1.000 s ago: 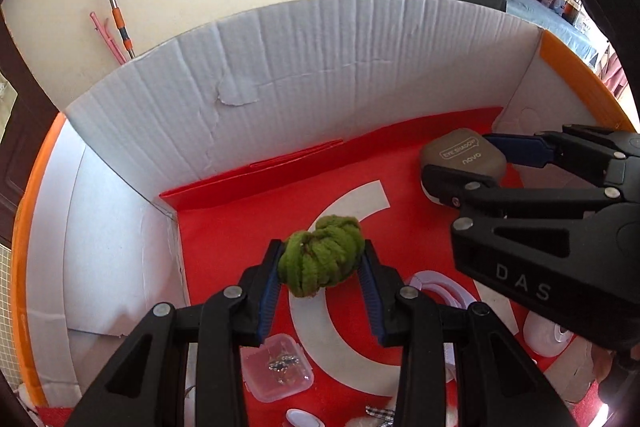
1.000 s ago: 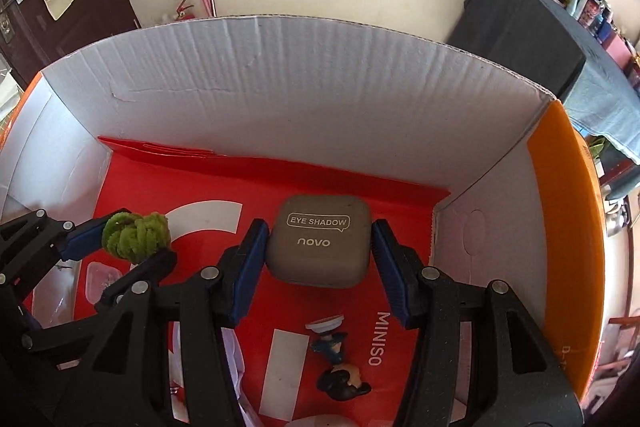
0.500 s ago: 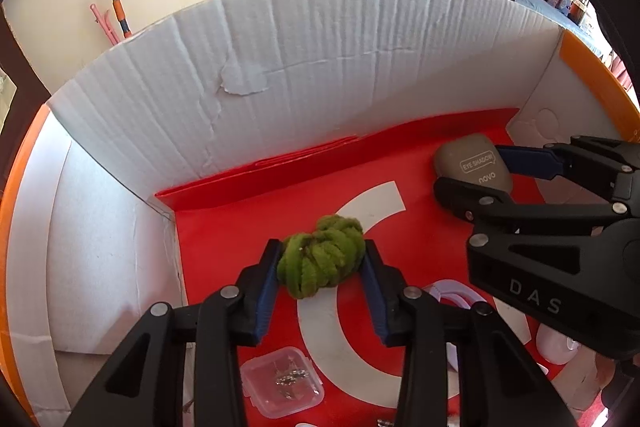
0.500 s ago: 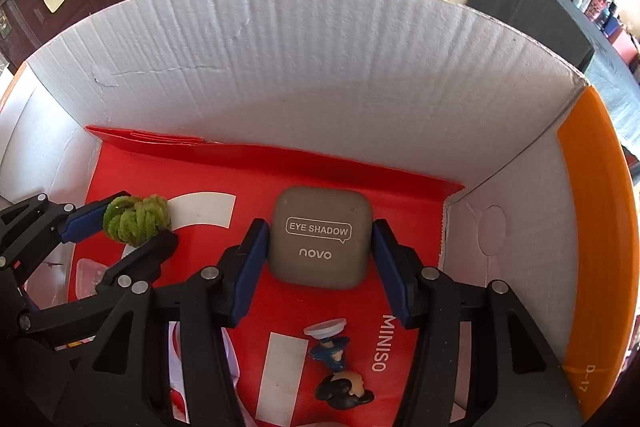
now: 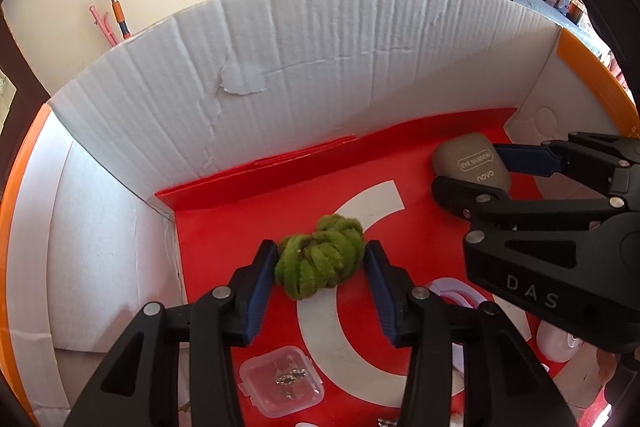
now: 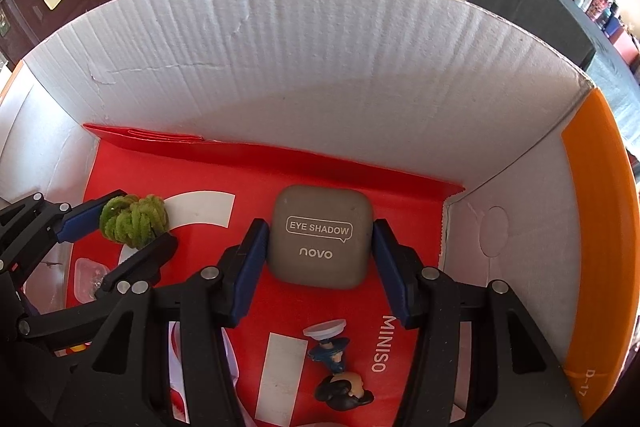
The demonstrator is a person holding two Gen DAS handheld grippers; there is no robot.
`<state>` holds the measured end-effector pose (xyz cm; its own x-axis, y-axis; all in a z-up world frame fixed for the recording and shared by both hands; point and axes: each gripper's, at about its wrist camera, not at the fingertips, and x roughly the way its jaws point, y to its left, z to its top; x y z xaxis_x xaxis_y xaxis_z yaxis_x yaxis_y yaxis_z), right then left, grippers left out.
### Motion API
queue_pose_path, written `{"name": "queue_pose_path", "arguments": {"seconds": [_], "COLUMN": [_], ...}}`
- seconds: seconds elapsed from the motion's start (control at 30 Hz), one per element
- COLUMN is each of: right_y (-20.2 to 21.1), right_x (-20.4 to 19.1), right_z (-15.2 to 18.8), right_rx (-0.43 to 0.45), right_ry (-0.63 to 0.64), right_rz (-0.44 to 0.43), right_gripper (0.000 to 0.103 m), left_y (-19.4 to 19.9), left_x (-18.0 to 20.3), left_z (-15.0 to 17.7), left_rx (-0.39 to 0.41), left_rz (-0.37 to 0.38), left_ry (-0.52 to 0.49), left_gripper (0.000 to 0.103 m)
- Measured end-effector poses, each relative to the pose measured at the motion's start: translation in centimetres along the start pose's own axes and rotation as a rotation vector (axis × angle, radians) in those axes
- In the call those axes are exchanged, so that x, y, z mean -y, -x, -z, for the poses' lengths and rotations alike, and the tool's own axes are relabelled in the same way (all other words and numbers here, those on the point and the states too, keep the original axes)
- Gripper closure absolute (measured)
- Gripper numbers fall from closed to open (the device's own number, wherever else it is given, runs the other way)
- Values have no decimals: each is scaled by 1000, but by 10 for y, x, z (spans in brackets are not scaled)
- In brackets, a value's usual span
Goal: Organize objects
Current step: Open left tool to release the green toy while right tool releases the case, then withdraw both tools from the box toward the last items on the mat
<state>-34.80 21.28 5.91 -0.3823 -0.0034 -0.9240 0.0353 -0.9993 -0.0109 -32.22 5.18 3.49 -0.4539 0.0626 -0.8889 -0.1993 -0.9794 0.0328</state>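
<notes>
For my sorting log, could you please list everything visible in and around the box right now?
Cardboard box: one, white with orange edges, around everything.
Red MINISO bag: one, flat on the box floor.
Green yarn ball: one, left side, between the left jaws.
Eye shadow case: one, grey-beige, right side, between the right jaws.
Clear plastic case: one, near left.
Figurine: one, dark blue, lying near right.
Left gripper: black, blue pads.
Right gripper: black, blue pads.
</notes>
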Motion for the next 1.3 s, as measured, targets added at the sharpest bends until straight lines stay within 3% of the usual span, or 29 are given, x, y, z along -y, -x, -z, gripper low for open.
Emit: {"name": "queue_pose_path", "arguments": {"seconds": [0.73,0.9,0.97,1.03,1.07,1.3], "right_y": [31,48,47,43,50,77], "right_x": [-2,-5,29,3,8,-2], "right_z": [2,5,2,-6,6,11], "right_rx": [22,52,66,84,96,180], "right_ry": [4,11,8,9,10,6], "right_rz": [6,13,6,4,3,-37], "right_gripper": [51,49,48,48,48,45], "left_y": [16,26,31,38,43,74], "left_x": [-2,-7,-6,-5,-9,-4], "left_z": [-2,-6,-5,-3,2,12], "left_rx": [46,68,78,90,99,177], "left_rz": [-6,-8,-3,7,12,29], "left_ry": [-1,3,12,21,22,31], "left_gripper": [43,43,43,43,43,37]}}
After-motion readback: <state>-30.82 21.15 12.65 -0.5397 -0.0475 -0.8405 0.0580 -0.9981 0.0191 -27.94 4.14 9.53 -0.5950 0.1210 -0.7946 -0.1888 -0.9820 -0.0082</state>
